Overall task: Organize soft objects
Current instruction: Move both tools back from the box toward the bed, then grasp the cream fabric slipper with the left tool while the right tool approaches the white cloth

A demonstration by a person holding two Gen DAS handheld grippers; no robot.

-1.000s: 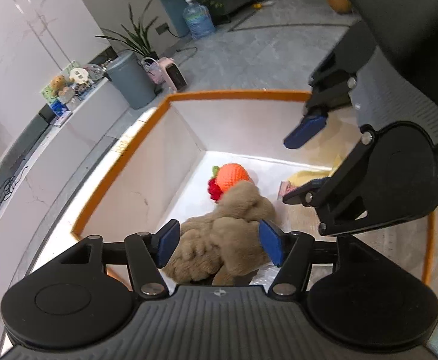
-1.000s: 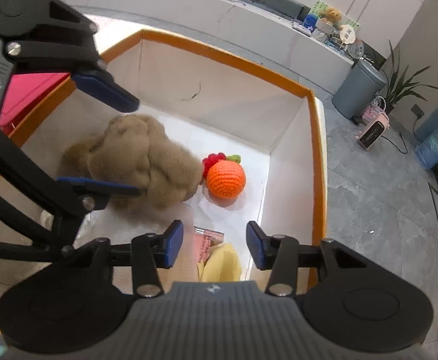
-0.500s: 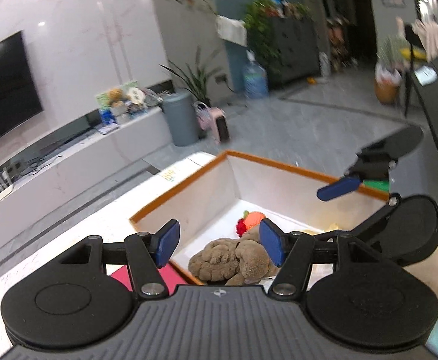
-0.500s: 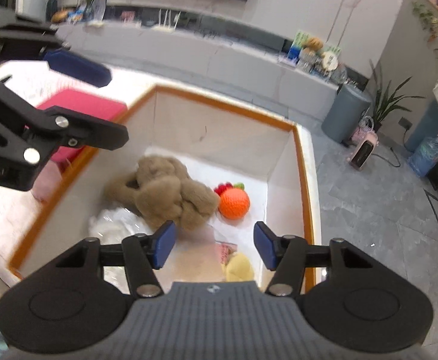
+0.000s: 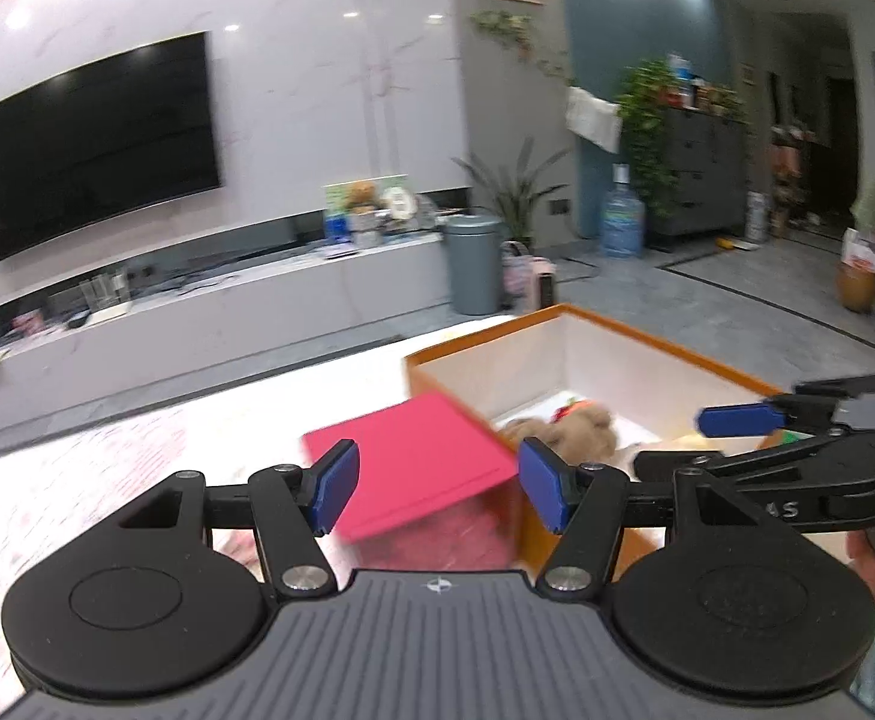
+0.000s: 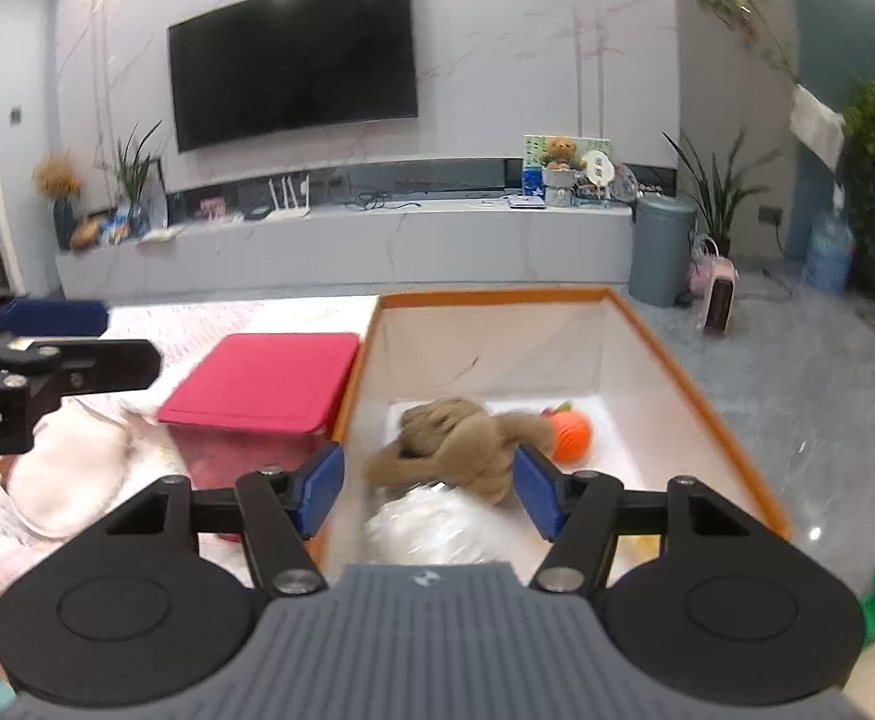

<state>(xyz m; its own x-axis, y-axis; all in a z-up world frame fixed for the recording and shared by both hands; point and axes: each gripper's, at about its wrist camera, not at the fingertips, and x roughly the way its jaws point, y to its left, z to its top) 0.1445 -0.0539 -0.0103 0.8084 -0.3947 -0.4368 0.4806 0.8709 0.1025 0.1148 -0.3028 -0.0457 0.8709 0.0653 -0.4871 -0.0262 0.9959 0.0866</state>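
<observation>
Since both your grippers are hanging up above the table with nothing in them, the main risk is where you go down next. Your left gripper (image 5: 437, 489) has its jaws spread wide and empty, and so does your right gripper (image 6: 428, 489).

What could go wrong: the orange-rimmed white cardboard box (image 6: 701, 372) sits right against the pink lidded plastic container (image 6: 263, 378), which is at about 9 o'clock from the box in the right wrist view. Drop in sloppy and I'd guess a finger catches the box rim or the pink lid and shoves one of them. Your two grippers are also close together, so reaching into the box with both at once could make them knock.

The brown fuzzy plush toy (image 6: 455, 444) is lying flopped on the box floor, roughly in the middle, limbs sprawled and kind of bunched up. It looks squishy, so a shallow pinch would probably just grab fur and slip. Touching it at about 3 o'clock is an orange crocheted ball with a red and green bit on top (image 6: 572, 432). Just in front of the plush, at 6 o'clock, there's a crinkly clear plastic bag (image 6: 437, 525), partly hidden by your gripper, which could easily get snagged along with the plush.

A pale pink soft bundle (image 6: 71, 468) lies outside the box at 9 o'clock on the table; too blurry to say what it is.
</observation>
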